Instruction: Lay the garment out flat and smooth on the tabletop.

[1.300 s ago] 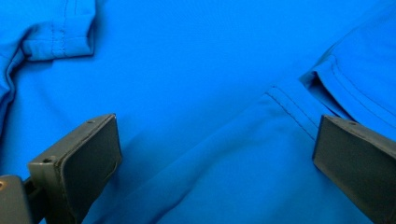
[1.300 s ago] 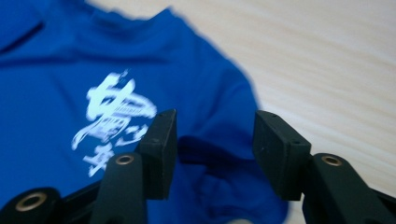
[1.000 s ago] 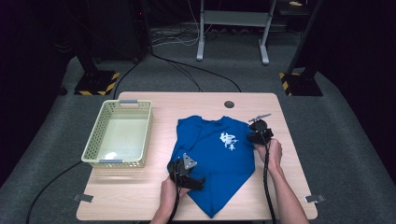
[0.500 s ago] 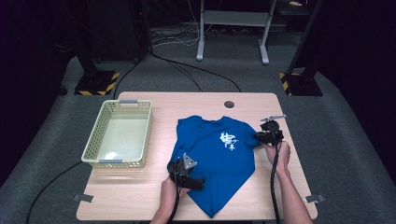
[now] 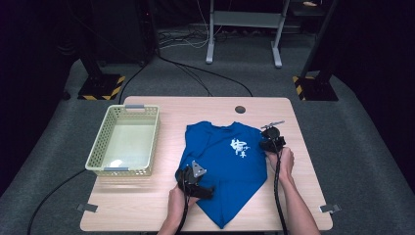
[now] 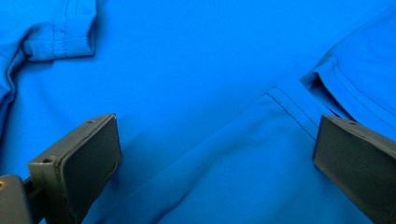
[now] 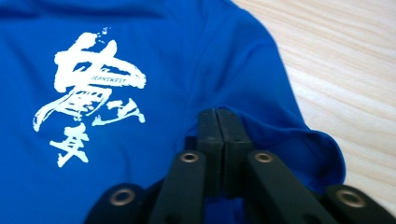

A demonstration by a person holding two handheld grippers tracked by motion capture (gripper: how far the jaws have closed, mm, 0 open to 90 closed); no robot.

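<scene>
A blue T-shirt (image 5: 230, 166) with a white print lies flat on the wooden table (image 5: 147, 205). My left gripper (image 5: 207, 191) rests over its lower left part. In the left gripper view the shirt (image 6: 196, 70) spreads under my left gripper (image 6: 215, 154), whose jaws stand wide apart with only flat cloth and a seam between them. My right gripper (image 5: 265, 145) sits at the shirt's right edge beside the print. Its jaws have just been closing. In the right gripper view my right gripper (image 7: 217, 116) is shut, with a raised fold of the shirt (image 7: 187, 56) pinched at its tips.
A pale green plastic basket (image 5: 98, 161), nothing in it, stands on the table's left side. A dark round hole (image 5: 240, 109) marks the table's far edge. Bare wood lies right of the shirt (image 7: 345, 70). Cables and stand legs lie on the floor beyond.
My right gripper swung out to the right off the shirt's edge, then came back to that edge with its jaws together. The left gripper kept still.
</scene>
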